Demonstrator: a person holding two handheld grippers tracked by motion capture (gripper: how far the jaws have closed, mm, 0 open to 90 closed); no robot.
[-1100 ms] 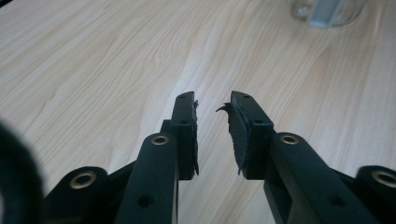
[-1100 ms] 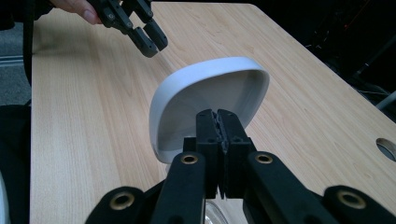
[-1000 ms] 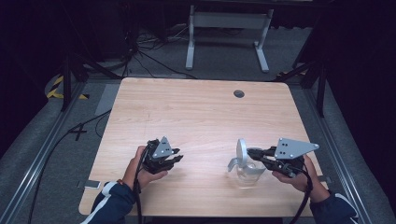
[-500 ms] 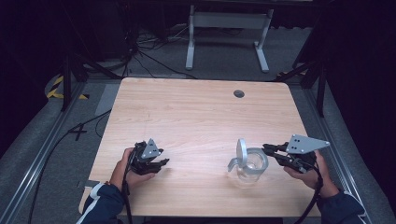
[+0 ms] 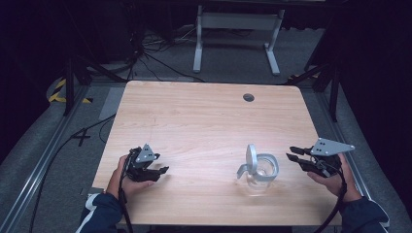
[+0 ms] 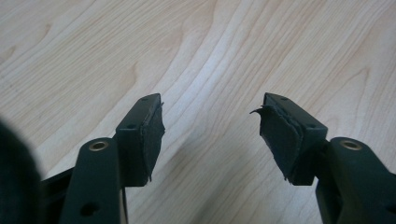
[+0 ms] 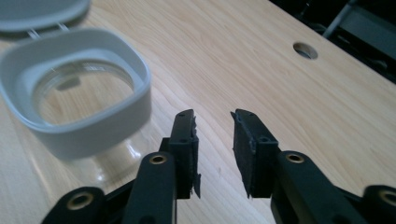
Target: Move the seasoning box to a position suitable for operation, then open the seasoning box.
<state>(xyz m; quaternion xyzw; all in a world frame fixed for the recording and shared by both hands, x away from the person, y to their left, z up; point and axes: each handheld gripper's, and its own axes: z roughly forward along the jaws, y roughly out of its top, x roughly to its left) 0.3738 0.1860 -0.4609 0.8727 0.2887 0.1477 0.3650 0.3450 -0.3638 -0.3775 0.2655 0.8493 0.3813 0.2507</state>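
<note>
In the right gripper view the flipped-up lid point(image 7: 39, 11) of the clear jar point(image 7: 79, 93) is cut off by the top edge and blurred. The jar's glass base is hard to trace, possibly empty. A dark blur point(image 6: 14, 172) covers the left gripper view's lower-left corner.

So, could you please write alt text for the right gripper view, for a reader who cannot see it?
The right gripper, its black jaws slightly apart and holding nothing, points across a light wooden table. Just to its left stands a clear jar with a grey collar and its grey lid flipped open. A round hole sits farther off.
</note>
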